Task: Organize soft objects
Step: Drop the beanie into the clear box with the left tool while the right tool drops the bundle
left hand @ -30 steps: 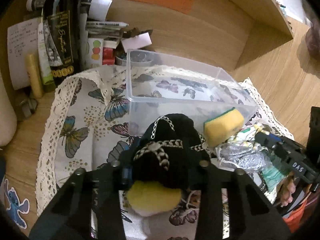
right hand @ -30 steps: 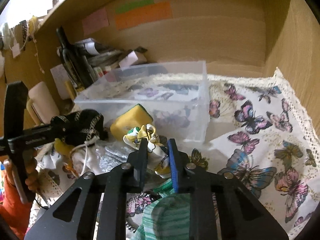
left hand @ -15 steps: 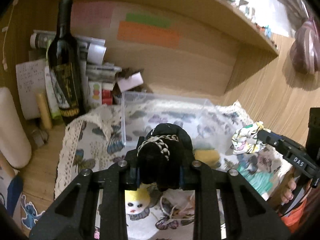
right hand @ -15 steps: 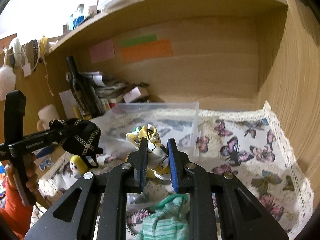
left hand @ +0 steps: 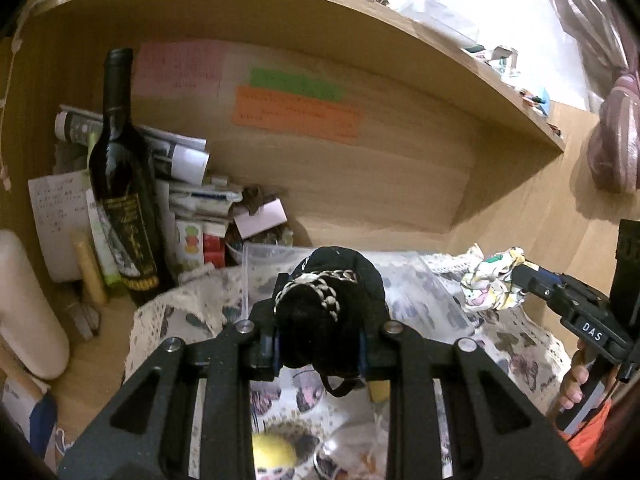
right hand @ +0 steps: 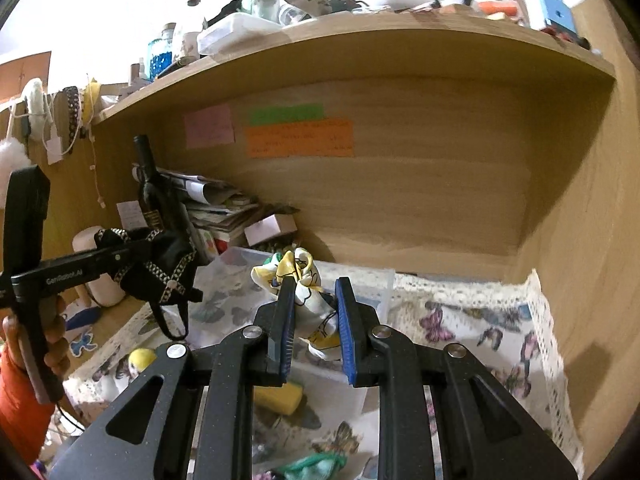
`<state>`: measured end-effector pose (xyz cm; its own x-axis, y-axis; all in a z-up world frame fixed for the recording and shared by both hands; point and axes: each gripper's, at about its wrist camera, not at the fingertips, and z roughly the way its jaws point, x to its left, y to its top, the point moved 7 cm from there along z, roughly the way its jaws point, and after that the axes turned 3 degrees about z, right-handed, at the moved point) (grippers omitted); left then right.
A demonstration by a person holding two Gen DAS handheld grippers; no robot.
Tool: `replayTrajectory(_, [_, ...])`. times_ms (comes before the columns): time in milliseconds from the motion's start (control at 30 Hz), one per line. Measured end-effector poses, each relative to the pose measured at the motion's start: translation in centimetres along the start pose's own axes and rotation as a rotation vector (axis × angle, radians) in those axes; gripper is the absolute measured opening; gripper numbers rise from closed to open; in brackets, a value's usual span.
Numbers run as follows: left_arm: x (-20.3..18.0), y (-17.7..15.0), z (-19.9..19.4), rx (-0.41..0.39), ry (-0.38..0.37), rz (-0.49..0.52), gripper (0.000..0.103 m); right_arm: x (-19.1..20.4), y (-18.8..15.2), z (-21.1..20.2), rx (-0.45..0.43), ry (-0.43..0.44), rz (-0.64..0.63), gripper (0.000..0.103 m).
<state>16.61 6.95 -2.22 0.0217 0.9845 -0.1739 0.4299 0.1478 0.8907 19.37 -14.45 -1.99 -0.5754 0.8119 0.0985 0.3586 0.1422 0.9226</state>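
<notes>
both claws raised | left claw point(left hand: 320, 340) grips black pouch point(left hand: 328, 304) | above bin point(right hand: 360, 280)

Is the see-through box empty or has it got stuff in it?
Cannot tell for sure. The box looks empty where visible, but the grippers' black pouch and scrunchie hide much of it.

Two tongs: left point(left hand: 320, 344), right point(right hand: 314, 320). One black pouch with braided trim point(left hand: 328, 300). One white and yellow patterned cloth point(right hand: 304, 280). One clear plastic bin point(right hand: 376, 280). One yellow sponge point(right hand: 278, 398). One green striped cloth point(right hand: 316, 466). One yellow-headed doll point(left hand: 274, 454). One dark wine bottle point(left hand: 122, 184). One butterfly-print cloth point(right hand: 480, 332) on the counter. Three coloured paper notes on the back wall: pink point(right hand: 209, 126), green point(right hand: 286, 114), orange point(right hand: 300, 138).
</notes>
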Motion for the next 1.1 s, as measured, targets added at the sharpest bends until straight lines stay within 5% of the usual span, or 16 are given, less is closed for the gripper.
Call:
replayTrajectory(233, [0.3,0.9,3.6,0.027,0.051,0.031,0.027,-0.3,0.4,3.8,0.073,-0.011,-0.064,0.019])
replayTrajectory(700, [-0.3,-3.3,11.1,0.253,0.033,0.054,0.033,-2.2,-3.2,10.7,0.303,0.018,-0.050,0.022])
replayTrajectory(800, [-0.5,-3.6,10.9,0.251,0.041,0.054,0.047,-2.2,-3.4,11.1,0.321,0.012,-0.057,0.033])
replayTrajectory(867, [-0.7,-3.5,10.4,0.232,0.046,0.060,0.055,-2.3,-3.3,10.8,0.305,-0.013,-0.067,0.051])
replayTrajectory(1100, [-1.4,-2.3,7.2,0.138,0.076,0.103,0.084,-2.0,-1.6,8.1,0.201,-0.056,-0.101,0.076])
